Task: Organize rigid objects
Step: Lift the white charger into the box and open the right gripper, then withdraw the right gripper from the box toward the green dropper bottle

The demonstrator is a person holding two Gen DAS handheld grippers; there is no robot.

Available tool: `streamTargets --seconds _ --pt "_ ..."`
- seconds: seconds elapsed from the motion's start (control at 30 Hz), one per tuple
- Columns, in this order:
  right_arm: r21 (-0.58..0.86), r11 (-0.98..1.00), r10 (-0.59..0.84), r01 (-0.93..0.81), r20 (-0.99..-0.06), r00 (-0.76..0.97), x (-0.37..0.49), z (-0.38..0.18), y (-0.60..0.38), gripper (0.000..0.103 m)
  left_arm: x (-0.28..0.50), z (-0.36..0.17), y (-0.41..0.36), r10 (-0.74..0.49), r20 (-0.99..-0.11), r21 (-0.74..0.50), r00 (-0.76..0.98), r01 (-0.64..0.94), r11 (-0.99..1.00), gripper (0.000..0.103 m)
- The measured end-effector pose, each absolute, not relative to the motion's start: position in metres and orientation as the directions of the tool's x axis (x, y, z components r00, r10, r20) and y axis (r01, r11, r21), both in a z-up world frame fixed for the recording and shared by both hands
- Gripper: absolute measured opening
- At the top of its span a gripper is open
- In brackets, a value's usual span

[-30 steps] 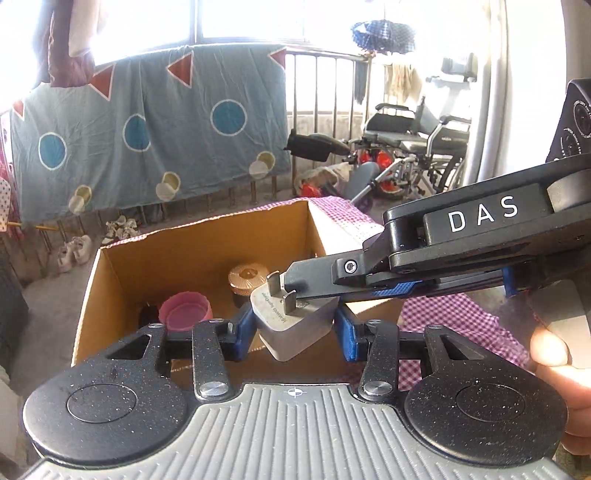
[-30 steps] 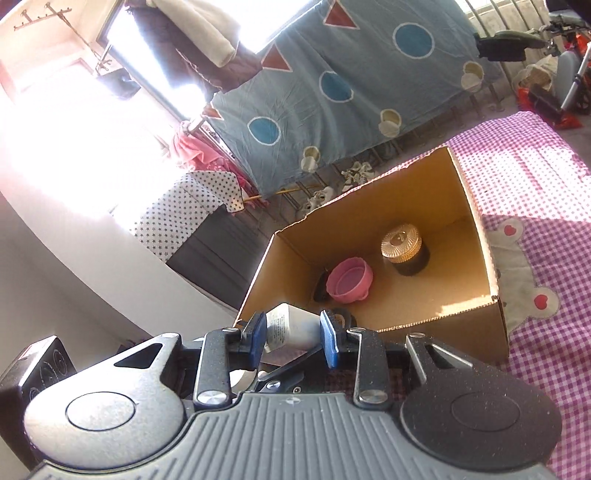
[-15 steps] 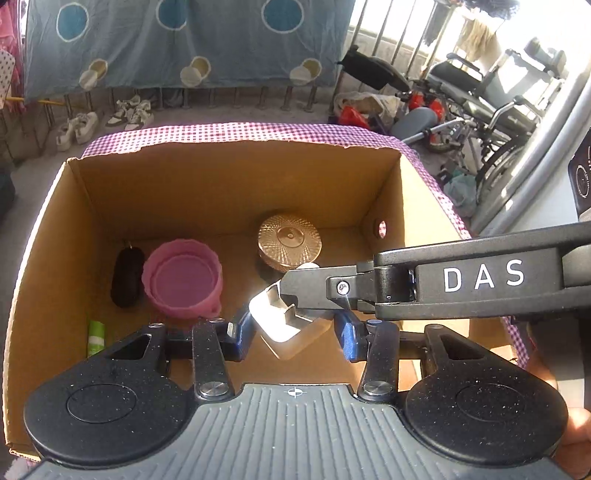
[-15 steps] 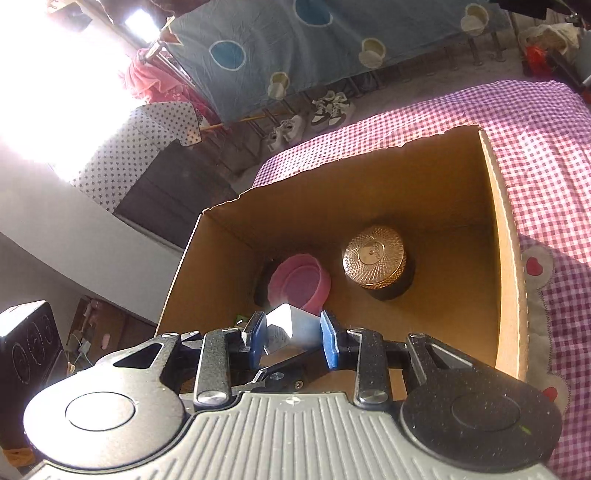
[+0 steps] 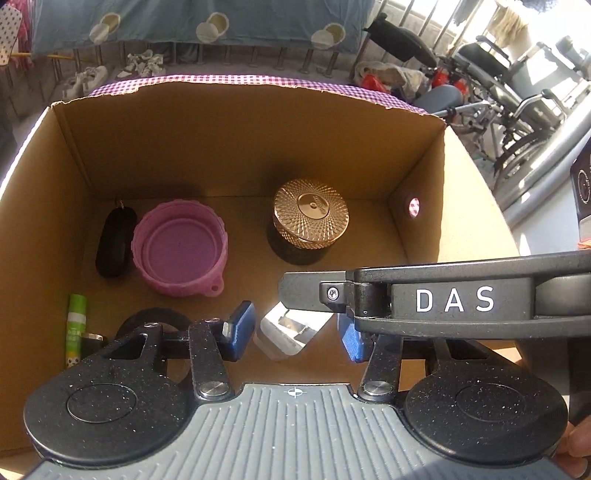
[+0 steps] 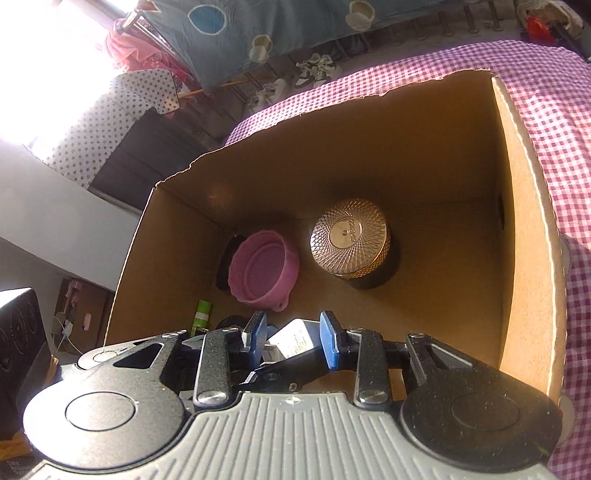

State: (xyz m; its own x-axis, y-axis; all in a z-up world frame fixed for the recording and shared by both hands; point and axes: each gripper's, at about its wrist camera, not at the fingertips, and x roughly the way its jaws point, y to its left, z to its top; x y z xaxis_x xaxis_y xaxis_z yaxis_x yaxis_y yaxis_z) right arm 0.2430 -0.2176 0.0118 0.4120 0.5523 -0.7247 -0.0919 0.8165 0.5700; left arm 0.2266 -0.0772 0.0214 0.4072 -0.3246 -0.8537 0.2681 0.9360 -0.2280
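Note:
A white plug adapter (image 5: pixel 286 336) lies low inside the cardboard box (image 5: pixel 236 140), between the spread blue pads of my left gripper (image 5: pixel 295 334), which is open around it without touching. My right gripper (image 6: pixel 293 338) reaches in from the right; its finger (image 5: pixel 314 291) crosses just above the adapter. In the right wrist view the adapter (image 6: pixel 295 338) sits between its blue pads with gaps on both sides, so it is open. The box also holds a pink bowl (image 5: pixel 179 251), a gold-lidded jar (image 5: pixel 310 218), a black case (image 5: pixel 114 240) and a green tube (image 5: pixel 75 328).
The box stands on a pink checked cloth (image 6: pixel 546 96). A dark round object (image 5: pixel 155 319) lies in the box's near left corner. Wheelchairs (image 5: pixel 517 88) and a blue hanging sheet (image 5: pixel 184 18) stand beyond the box.
Both grippers moved down over and into the box with the adapter. The left gripper's jaws have spread wide and the right jaws have loosened, so the adapter is released inside the box.

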Motion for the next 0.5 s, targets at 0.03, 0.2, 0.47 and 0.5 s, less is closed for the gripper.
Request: streamTargets --seconds 0.03,0.2,0.47,0.5 --pt "0.578 0.811 0.560 -0.092 -0.719 0.412 0.245 0.012 -0.218 0.036 0.226 0.021 -0.078 -0.314 -0.857 -0.218 0.410 0.264 0.940 0.051" --pt "0.595 0.797 0.563 -0.102 -0.671 0.482 0.233 0.022 -0.224 0.036 0.221 0.025 -0.077 -0.311 -0.851 -0.215 0.423 0.259 0.942 0.057" --pt "0.629 0.761 0.551 -0.160 -0.495 0.672 0.163 0.070 -0.244 0.036 0.178 0.063 -0.079 -0.331 -0.756 -0.158 0.564 0.334 0.929 0.072" --pt "0.631 0.758 0.549 -0.169 -0.476 0.687 0.153 0.075 -0.246 0.036 0.169 0.071 -0.079 -0.335 -0.737 -0.144 0.587 0.348 0.926 0.076"
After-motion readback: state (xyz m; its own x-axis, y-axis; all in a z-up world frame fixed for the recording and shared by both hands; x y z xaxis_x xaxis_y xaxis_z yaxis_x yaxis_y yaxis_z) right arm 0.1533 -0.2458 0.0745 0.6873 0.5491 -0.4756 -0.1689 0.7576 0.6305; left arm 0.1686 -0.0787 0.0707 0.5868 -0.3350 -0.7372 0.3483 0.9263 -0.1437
